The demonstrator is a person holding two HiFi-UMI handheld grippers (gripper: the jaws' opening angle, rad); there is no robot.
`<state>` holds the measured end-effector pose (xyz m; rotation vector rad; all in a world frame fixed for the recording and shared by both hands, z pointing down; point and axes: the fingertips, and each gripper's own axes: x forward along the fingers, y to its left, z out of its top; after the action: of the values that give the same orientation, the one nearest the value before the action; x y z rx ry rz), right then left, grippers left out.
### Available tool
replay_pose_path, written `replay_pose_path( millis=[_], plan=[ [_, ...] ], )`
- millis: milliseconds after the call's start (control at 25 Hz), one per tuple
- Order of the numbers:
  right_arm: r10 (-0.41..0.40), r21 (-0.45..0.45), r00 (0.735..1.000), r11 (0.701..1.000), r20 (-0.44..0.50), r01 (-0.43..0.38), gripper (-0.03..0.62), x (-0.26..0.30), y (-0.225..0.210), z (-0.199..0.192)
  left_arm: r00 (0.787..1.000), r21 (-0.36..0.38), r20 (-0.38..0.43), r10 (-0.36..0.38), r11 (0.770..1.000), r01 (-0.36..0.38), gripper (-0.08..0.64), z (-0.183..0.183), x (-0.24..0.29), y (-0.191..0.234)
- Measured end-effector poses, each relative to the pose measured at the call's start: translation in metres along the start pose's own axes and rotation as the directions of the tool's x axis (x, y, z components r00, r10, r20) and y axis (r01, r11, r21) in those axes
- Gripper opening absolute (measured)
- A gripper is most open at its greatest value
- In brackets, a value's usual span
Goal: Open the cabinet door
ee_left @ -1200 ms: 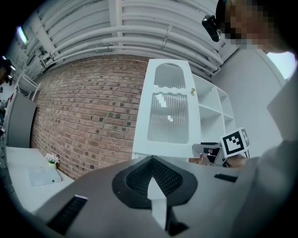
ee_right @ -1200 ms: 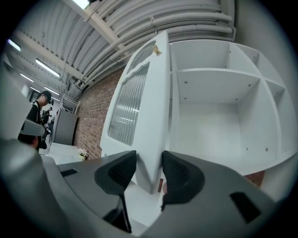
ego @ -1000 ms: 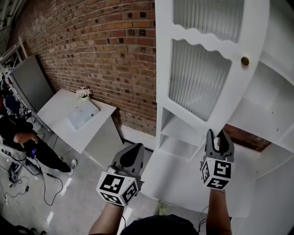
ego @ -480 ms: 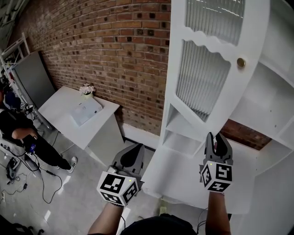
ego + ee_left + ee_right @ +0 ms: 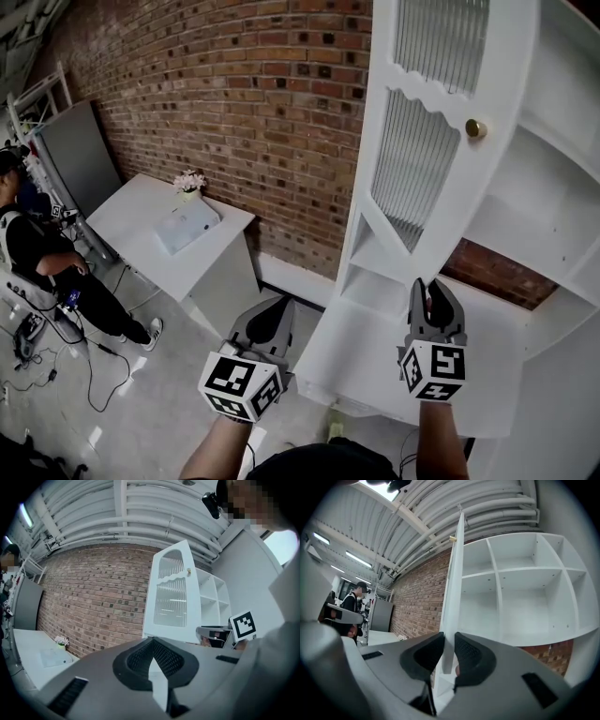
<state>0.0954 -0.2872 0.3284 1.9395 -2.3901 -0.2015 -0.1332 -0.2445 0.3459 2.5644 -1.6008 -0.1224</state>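
Head view, far left: a person point(image 5: 28, 253) beside a grey panel point(image 5: 80, 159). Next right, a white table point(image 5: 141, 272) against the brick wall point(image 5: 244, 112). Small flowers point(image 5: 190, 181) and a flat white device point(image 5: 187, 228) sit on the table near the wall.

Lower centre-left: my left gripper point(image 5: 277, 307), jaws together with nothing between them, pointing level. It's well apart from the door.

Centre-right: the door point(image 5: 450, 169) is swung out from the cabinet. It has ribbed glass panes and a brass knob point(image 5: 475, 128) on its right stile, upper right of frame.

Lower right: my right gripper point(image 5: 431, 291) is at the door's lower end. In the right gripper view the panel runs edge-on between the jaws, with both pads point(image 5: 469, 654) against it. The jaws have just been closing on it, so my right gripper is clamped on the door's edge.

Far right: the cabinet point(image 5: 553, 216) stands open, its white shelf compartments in view.
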Motion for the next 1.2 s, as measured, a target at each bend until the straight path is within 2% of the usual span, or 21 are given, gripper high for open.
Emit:
replay_pose_path(
  millis=[720,1200],
  plan=[
    [0.206,-0.004,0.978,0.979,0.038,-0.206,0.071,0.0,0.087,0.015,0.999,0.016,0.016,0.047,0.999,-0.048,0.006,0.011,-0.034,0.012],
    [0.297,-0.024,0.954,0.955,0.035,-0.296,0.083,0.014,0.126,0.023,0.997,0.015,0.022,0.078,0.997,-0.079,0.006,0.016,-0.041,0.02]
  ],
)
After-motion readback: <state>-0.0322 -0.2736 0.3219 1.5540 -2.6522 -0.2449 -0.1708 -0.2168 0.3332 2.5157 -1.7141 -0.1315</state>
